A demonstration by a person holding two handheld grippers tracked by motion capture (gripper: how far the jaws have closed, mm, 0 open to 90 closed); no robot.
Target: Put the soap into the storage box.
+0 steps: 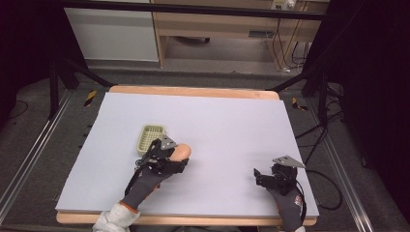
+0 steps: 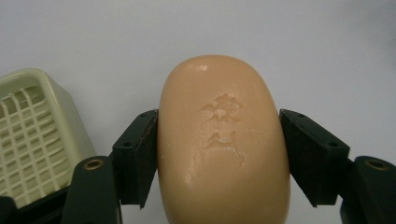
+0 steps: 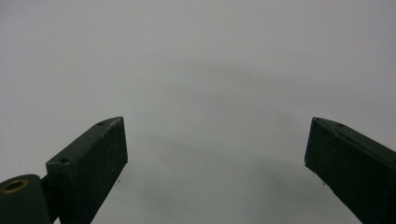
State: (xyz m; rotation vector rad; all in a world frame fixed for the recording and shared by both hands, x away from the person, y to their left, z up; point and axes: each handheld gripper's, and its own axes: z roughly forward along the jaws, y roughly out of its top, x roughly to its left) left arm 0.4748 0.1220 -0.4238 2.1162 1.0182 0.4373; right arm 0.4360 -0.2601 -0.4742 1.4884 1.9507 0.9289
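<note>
A peach-coloured bar of soap [image 2: 223, 140] with an embossed mark sits between both jaws of my left gripper [image 2: 219, 154], which is shut on its sides. In the high view that soap [image 1: 182, 152] pokes out of the left gripper [image 1: 176, 157] just right of a pale green slotted soap dish [image 1: 150, 137]. The dish [image 2: 32, 135] lies at the left of the left gripper view, apart from the soap. My right gripper [image 1: 258, 175] rests low at the table's front right, open, with bare table between its jaws [image 3: 215, 140].
A pale lilac sheet [image 1: 217, 121] covers the wooden table, whose edge [image 1: 193, 91] shows at the back. Gloved hands hold both grippers near the front edge. Cables trail off the table's right side.
</note>
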